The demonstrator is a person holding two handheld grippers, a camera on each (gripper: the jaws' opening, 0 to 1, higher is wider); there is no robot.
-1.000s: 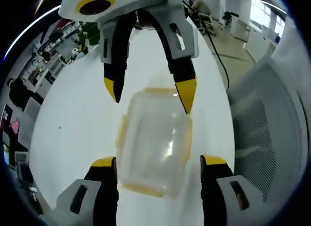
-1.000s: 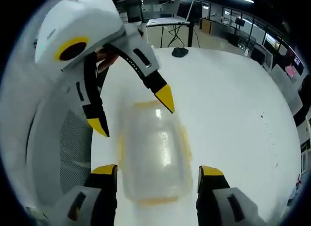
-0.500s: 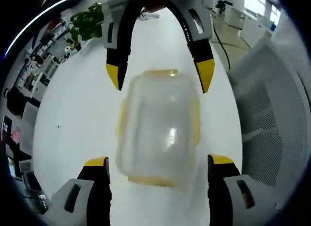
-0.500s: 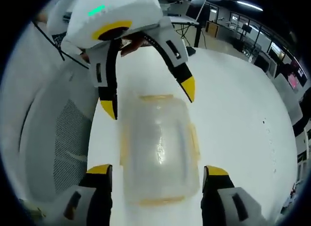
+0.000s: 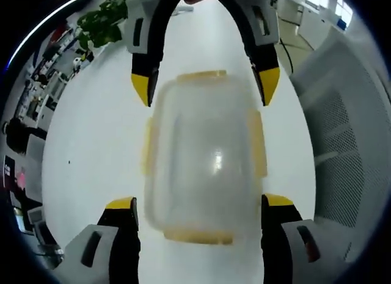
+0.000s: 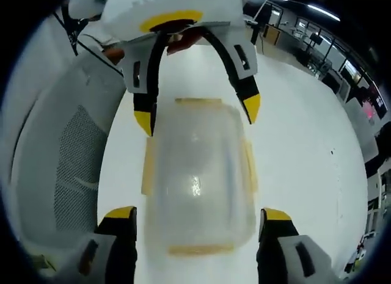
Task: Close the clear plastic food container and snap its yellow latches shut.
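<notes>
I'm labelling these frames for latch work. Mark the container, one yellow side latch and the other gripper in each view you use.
clear plastic food container [image 5: 204, 168]: left gripper view, middle of the lid.
yellow latch [image 5: 258, 143]: left gripper view, the right side latch.
left gripper [image 6: 195, 116]: right gripper view, midway between its fingertips.

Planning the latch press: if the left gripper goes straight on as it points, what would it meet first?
Probably the clear container, lying between the left gripper's open jaws; depth is unclear.

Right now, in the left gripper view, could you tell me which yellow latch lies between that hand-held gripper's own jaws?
The near-end latch, at the container edge closest to the camera; the others sit along the sides and far end.
</notes>
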